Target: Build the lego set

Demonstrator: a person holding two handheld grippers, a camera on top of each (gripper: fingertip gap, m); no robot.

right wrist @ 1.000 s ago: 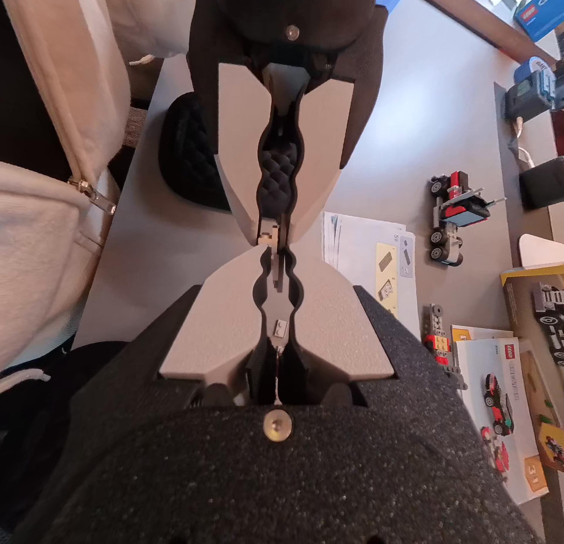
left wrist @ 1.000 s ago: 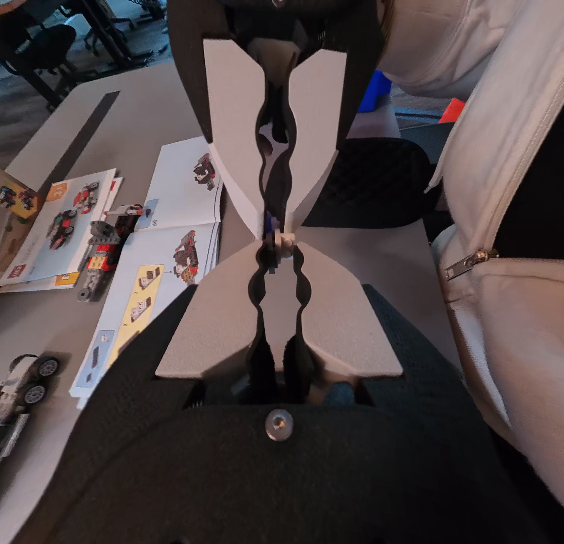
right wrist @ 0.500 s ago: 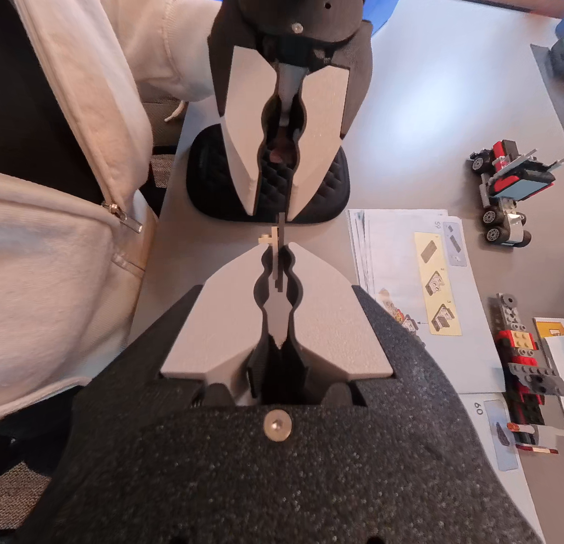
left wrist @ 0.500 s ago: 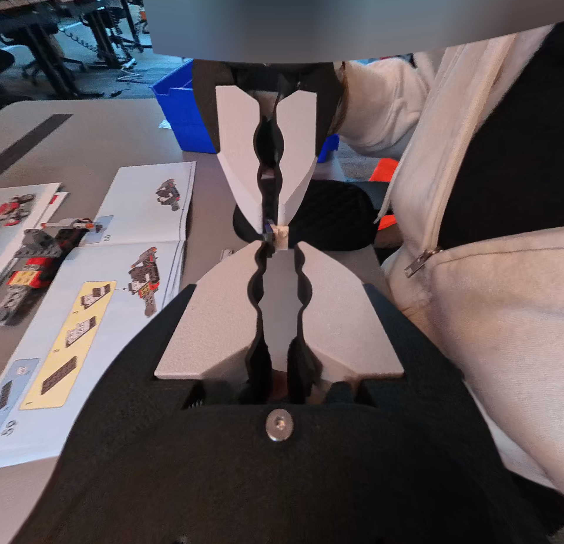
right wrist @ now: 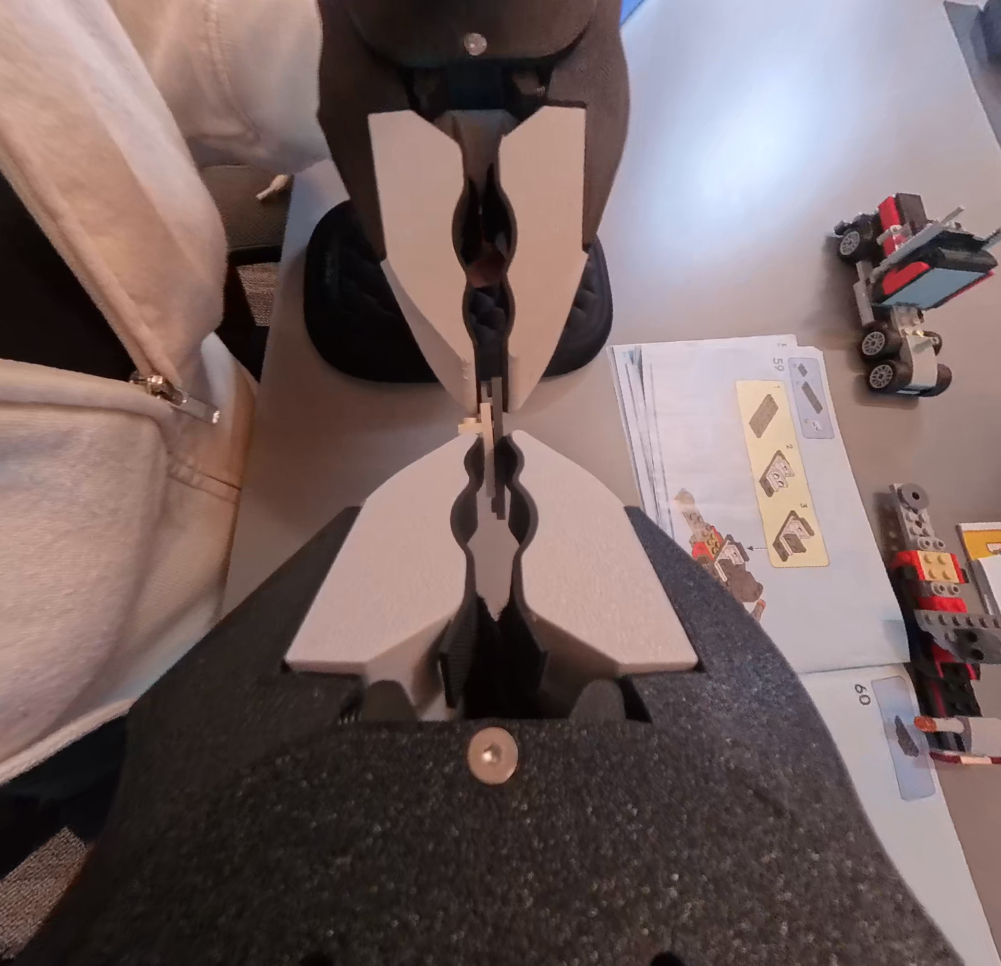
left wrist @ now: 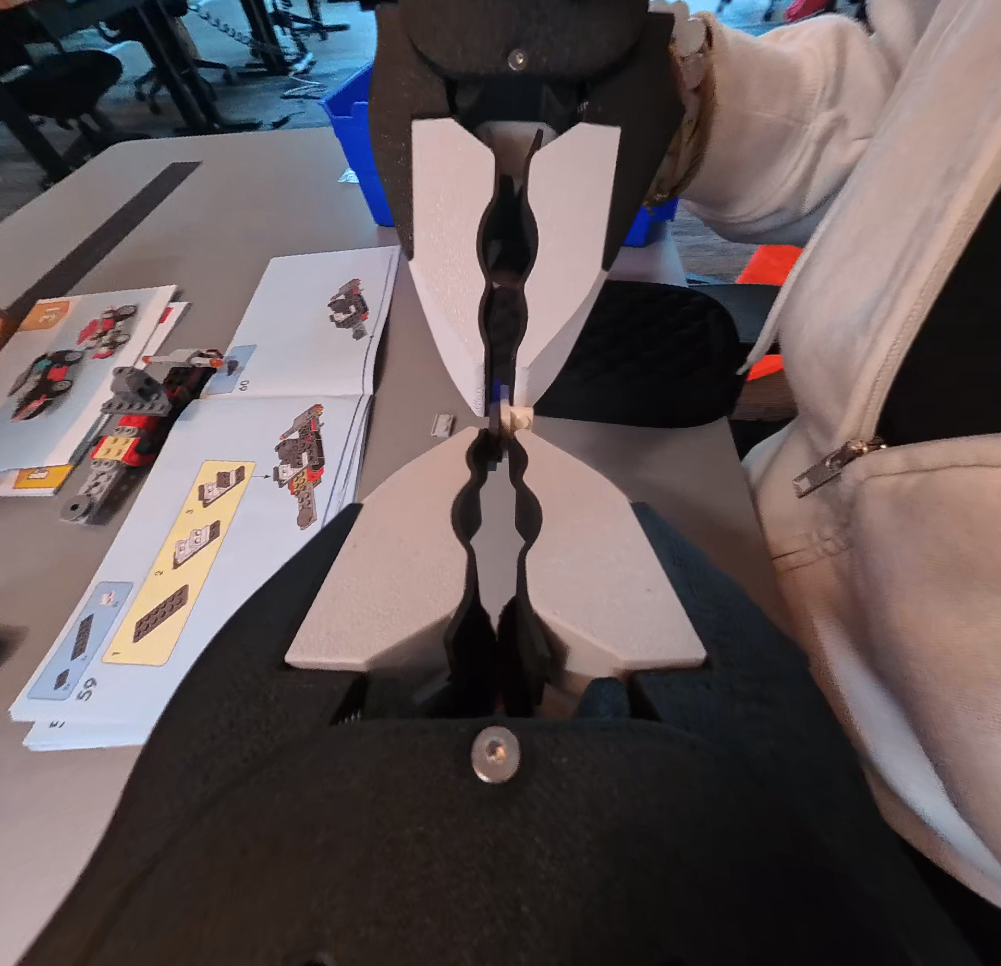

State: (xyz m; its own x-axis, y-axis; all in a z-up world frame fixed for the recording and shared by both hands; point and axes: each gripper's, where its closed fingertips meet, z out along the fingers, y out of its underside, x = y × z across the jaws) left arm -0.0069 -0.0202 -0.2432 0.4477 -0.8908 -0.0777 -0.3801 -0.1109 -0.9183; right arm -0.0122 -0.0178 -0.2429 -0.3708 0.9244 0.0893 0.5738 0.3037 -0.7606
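A thin dark lego plate (right wrist: 495, 485) with a small white piece (right wrist: 475, 423) on its side is held in the air between both grippers, tip to tip. My right gripper (right wrist: 493, 444) is shut on the plate's near end. My left gripper (right wrist: 492, 398) comes from above in that view and is shut on its far end. In the left wrist view the left gripper (left wrist: 494, 437) is at the bottom and the right gripper (left wrist: 501, 404) at the top, with the white piece (left wrist: 518, 417) and a blue bit (left wrist: 501, 391) between them.
An open instruction booklet (left wrist: 216, 506) lies on the grey table (left wrist: 244, 208), with a part-built red and grey model (left wrist: 130, 425) and a loose grey piece (left wrist: 445, 425). A finished truck (right wrist: 910, 289), a black pad (left wrist: 639, 354), a blue bin (left wrist: 355, 143). A person's cream hoodie (left wrist: 866, 506). My left and right fingertips are right by each other.
Half a second ago the two grippers stood slightly apart, the plate in the right one. They have closed the gap and both tips now meet on the plate.
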